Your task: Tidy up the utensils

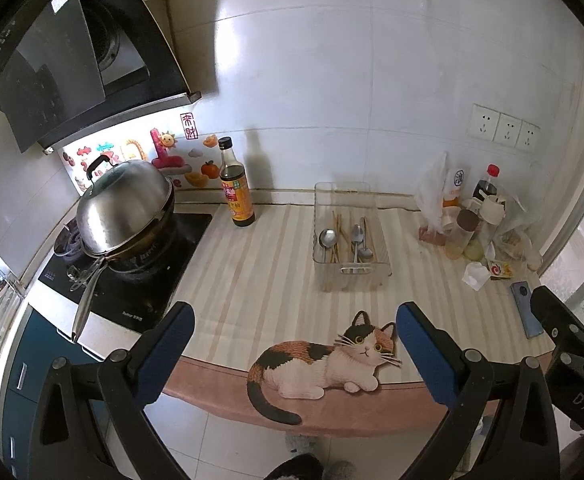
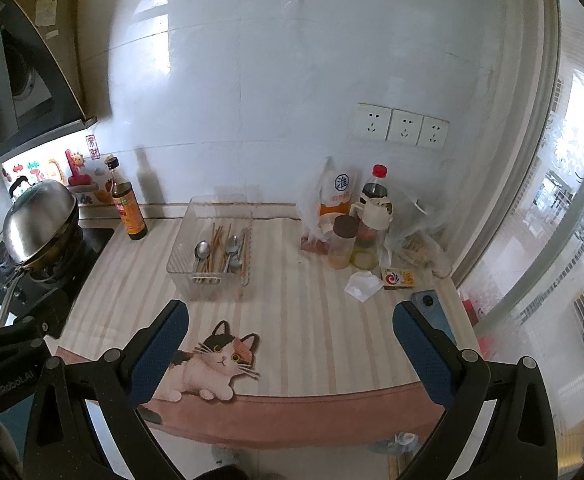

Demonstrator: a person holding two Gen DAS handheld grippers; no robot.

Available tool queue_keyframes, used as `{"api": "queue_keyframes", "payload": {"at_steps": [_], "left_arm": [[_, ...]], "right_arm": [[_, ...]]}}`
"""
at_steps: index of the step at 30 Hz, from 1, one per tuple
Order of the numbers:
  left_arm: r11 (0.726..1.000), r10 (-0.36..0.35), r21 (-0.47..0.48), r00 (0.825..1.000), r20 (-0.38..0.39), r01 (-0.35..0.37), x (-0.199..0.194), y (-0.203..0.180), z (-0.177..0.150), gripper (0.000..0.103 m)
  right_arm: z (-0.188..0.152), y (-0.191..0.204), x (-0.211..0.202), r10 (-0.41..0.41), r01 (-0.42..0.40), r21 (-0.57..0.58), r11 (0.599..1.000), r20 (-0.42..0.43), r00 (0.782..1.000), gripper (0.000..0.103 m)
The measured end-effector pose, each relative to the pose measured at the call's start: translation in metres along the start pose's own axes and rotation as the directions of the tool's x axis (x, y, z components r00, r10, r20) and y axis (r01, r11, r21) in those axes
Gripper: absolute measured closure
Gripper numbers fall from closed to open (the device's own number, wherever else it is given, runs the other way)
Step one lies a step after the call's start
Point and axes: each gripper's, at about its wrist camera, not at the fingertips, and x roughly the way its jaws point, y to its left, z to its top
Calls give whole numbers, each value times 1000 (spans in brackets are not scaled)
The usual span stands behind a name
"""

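Left wrist view shows spoons (image 1: 355, 240) and chopsticks (image 1: 338, 236) lying in the clear bin (image 1: 350, 270) mid-counter; both the left gripper (image 1: 294, 330) and right gripper (image 2: 289, 330) gape empty, so sorting looks finished or unstarted

cat picture (image 1: 324, 360) seen on mat edge | brown bottle (image 1: 235, 188) far behind cat | phone (image 1: 526, 314) right of cat
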Motion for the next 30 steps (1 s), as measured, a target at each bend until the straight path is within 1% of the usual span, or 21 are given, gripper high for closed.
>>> {"api": "queue_keyframes", "payload": {"at_steps": [26,30], "left_arm": [[1000,-5,-3,1000,4,5,-3,7,-2,0],[1000,-10,-11,1000,18,10,-6,9,0,0]], "right_arm": [[0,-4,-4,8,-8,-2,1000,0,1000,0],[0,-3,-3,6,-6,1,1000,0,1000,0]]}}
